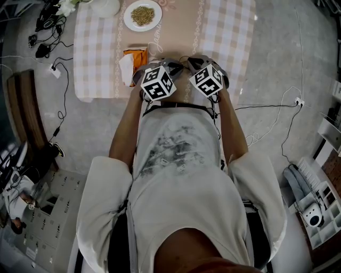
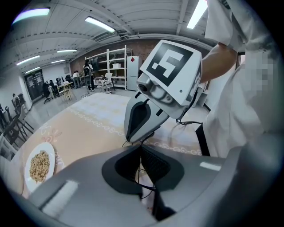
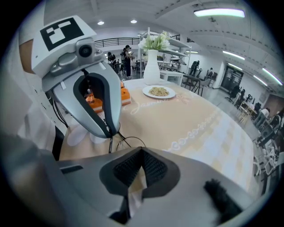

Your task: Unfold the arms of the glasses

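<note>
The glasses [image 3: 129, 141] are thin black wire frames held just above the beige tablecloth at the table's near edge. My left gripper [image 3: 111, 134] is shut on one end of them, with a wire running through its closed jaws [image 2: 142, 179]. My right gripper [image 3: 141, 153] is shut too, its tip meeting the wire rim; in the left gripper view its tip [image 2: 129, 139] sits right at the frame. In the head view both grippers [image 1: 166, 68] [image 1: 196, 66] are close together and their marker cubes hide the glasses.
A white plate of food [image 1: 142, 15] and a white vase [image 1: 105, 6] stand at the table's far side. An orange packet [image 1: 136, 56] and a white tissue [image 1: 127, 69] lie left of the grippers. Cables run over the floor on both sides.
</note>
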`<state>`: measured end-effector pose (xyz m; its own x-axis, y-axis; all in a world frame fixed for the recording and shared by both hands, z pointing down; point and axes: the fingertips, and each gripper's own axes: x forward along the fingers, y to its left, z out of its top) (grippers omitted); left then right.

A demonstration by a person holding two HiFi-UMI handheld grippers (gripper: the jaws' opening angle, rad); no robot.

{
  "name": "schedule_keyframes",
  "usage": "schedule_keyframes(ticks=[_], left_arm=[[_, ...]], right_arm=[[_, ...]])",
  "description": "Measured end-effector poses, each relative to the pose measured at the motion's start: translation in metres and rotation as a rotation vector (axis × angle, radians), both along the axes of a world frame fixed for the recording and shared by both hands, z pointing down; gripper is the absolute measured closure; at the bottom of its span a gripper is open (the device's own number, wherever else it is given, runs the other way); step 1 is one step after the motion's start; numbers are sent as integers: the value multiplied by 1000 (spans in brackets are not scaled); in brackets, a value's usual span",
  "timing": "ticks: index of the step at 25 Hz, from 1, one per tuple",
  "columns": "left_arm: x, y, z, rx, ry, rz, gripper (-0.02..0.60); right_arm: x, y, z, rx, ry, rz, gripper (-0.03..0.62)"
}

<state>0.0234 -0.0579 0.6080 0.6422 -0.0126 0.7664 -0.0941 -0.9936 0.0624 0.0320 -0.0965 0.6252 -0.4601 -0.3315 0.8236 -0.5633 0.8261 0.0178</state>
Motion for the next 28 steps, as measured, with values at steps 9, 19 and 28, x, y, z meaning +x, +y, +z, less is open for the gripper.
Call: schedule_keyframes(ticks=[9, 19, 28], left_arm=[[-4, 5, -7, 18, 17, -11, 565], [-11, 9, -16, 25, 53, -26, 563], [-17, 15, -21, 22, 83, -42, 565]], right_arm=[[-1, 0, 0, 3, 11, -3, 577], [-3, 0, 0, 9, 15, 9, 577], [-4, 0, 0, 14, 16, 22, 577]])
